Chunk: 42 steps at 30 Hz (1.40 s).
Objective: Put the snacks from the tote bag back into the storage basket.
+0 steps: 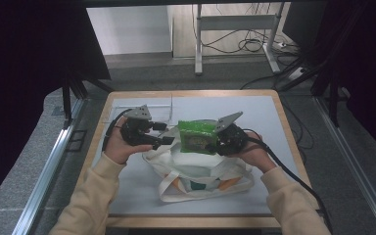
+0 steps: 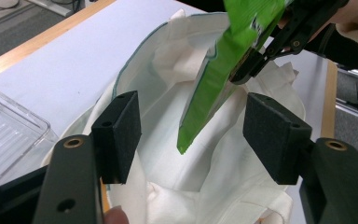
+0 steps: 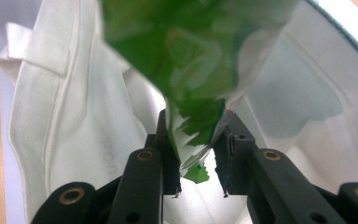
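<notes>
One green packet hung in the right gripper, whose jaws pinched its crimped end, above the mouth of the one white tote bag. The left gripper stood beside it with jaws spread, holding nothing; its own view had the packet's lower corner between and beyond its pads, plus one clear plastic tray at its left. Bare table lay beyond both grippers.

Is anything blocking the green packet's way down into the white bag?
Nothing visible does. The green packet, pinched by the right tool, hangs over the white bag's open mouth; the left tool stands open, apart from it.
</notes>
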{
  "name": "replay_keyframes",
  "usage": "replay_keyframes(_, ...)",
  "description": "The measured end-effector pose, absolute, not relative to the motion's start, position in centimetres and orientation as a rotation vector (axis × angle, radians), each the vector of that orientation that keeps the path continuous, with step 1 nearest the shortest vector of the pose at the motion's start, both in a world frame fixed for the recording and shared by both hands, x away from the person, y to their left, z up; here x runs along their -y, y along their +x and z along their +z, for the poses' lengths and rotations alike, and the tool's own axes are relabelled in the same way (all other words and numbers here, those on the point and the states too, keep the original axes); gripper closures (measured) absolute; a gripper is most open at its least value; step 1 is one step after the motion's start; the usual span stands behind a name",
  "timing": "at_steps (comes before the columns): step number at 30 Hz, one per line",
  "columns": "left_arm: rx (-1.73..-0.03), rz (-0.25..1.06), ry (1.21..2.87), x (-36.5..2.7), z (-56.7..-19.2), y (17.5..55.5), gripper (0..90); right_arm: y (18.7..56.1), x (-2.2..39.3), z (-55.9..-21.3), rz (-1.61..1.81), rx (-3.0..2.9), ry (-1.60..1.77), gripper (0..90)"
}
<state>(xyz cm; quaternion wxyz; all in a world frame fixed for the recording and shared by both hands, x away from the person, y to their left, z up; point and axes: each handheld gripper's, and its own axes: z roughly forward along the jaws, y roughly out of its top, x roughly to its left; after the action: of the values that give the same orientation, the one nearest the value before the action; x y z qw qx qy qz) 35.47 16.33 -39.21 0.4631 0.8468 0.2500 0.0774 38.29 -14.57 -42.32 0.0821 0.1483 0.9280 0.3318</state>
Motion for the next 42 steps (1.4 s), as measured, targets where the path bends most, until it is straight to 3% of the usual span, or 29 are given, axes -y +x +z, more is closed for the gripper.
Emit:
replay_keyframes(17,-0.498,0.134,2.178,-14.1,-39.2,36.6,37.4,38.9,11.7,-43.0,0.817,-2.856,0.320,72.1)
replay_keyframes(20,-0.487,0.107,2.205,-13.6,-39.7,36.8,45.2,38.8,11.3,-43.0,0.812,-2.863,0.297,72.1)
replay_keyframes(22,-0.486,0.090,2.220,-13.3,-40.0,37.0,60.5,38.7,11.2,-42.8,0.822,-2.862,0.290,72.1)
replay_keyframes(25,-0.469,0.095,2.238,-13.1,-40.2,37.0,62.8,38.7,11.2,-42.9,0.810,-2.866,0.287,72.1)
replay_keyframes(40,-0.468,0.072,2.270,-12.5,-40.8,37.1,59.2,38.7,11.3,-42.9,0.808,-2.861,0.274,72.0)
replay_keyframes(42,-0.466,0.077,2.269,-12.4,-40.8,37.1,63.2,38.6,11.3,-42.9,0.824,-2.869,0.273,72.0)
